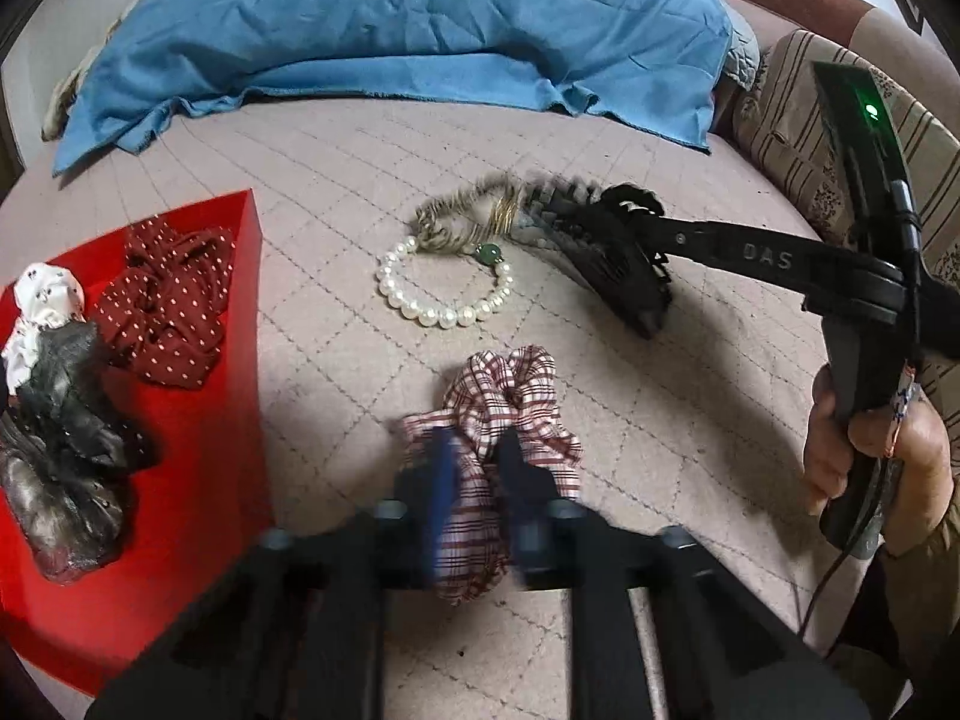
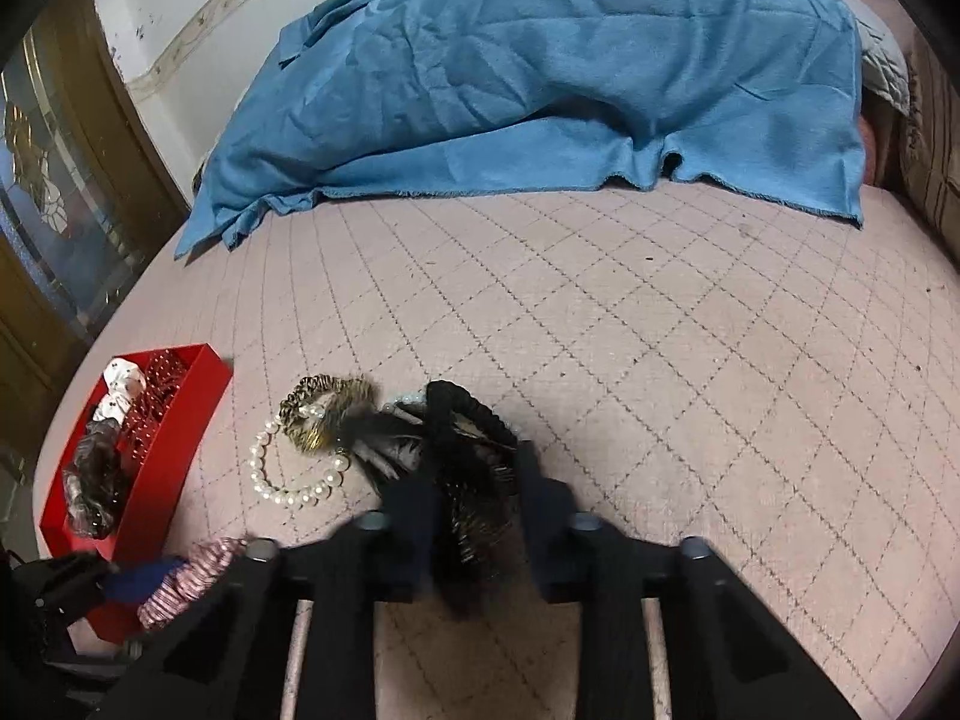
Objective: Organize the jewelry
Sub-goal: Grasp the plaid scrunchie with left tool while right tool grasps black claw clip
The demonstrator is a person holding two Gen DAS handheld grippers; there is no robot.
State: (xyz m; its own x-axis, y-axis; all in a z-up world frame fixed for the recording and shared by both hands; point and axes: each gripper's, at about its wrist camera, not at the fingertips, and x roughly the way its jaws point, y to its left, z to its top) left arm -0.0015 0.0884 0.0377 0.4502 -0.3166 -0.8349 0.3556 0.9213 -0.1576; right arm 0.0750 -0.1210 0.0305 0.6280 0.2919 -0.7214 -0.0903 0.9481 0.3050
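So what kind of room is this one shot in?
Most likely a bedroom: the work surface is a quilted pink mattress cover, a crumpled blue blanket is heaped at its far end, and a striped cushion sits at the side.

Crumpled blue cloth (image 2: 540, 90) on quilted pink bedcover (image 2: 660, 330), beside striped cushion (image 1: 798, 114).

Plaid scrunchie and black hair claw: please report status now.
Left gripper shut on red-and-white plaid fabric scrunchie. Right gripper shut on black plastic hair claw. White pearl bracelet lies between, untouched.
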